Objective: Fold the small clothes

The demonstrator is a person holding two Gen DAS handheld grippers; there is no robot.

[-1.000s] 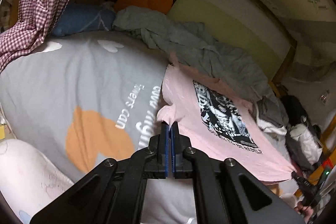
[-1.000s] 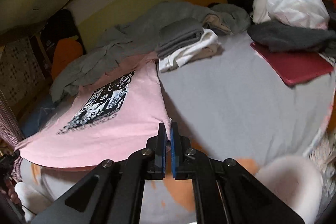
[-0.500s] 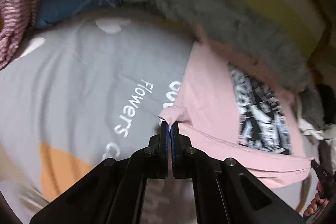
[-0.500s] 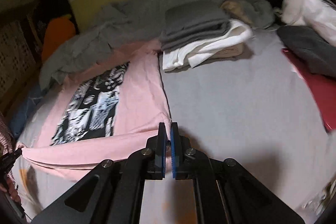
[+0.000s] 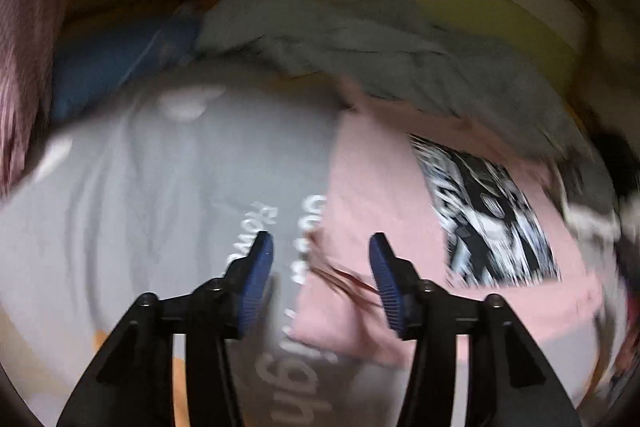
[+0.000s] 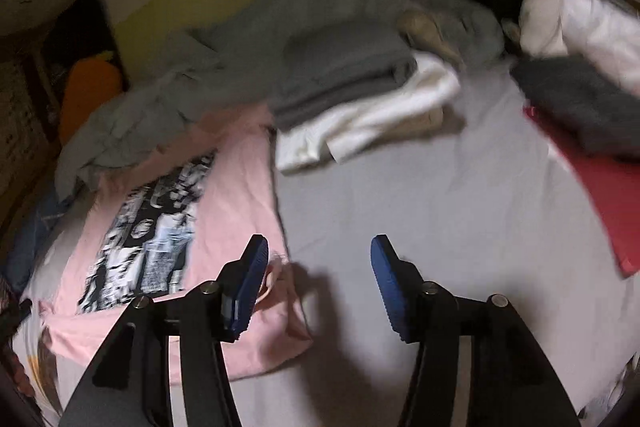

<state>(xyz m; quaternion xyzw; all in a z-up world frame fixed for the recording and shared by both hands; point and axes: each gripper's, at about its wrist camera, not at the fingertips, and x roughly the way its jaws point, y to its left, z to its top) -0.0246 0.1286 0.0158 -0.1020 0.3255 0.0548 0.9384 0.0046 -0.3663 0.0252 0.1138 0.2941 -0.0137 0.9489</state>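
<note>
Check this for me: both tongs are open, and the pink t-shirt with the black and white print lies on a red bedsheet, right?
Not quite. Both tongs, left and right, are open, but the pink t-shirt lies on a grey bedsheet, as the right wrist view shows.

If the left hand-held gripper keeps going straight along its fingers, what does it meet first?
Most likely the pink T-shirt, at its left edge where it meets the grey bedspread. The frame is blurred, so depth is uncertain.

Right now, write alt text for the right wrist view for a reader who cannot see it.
The right gripper hangs with its jaws open over a grey bedsheet, at the corner of a pink printed T-shirt spread on the bed. Behind lie folded grey and white clothes, a crumpled grey garment and a red flat item.
</note>
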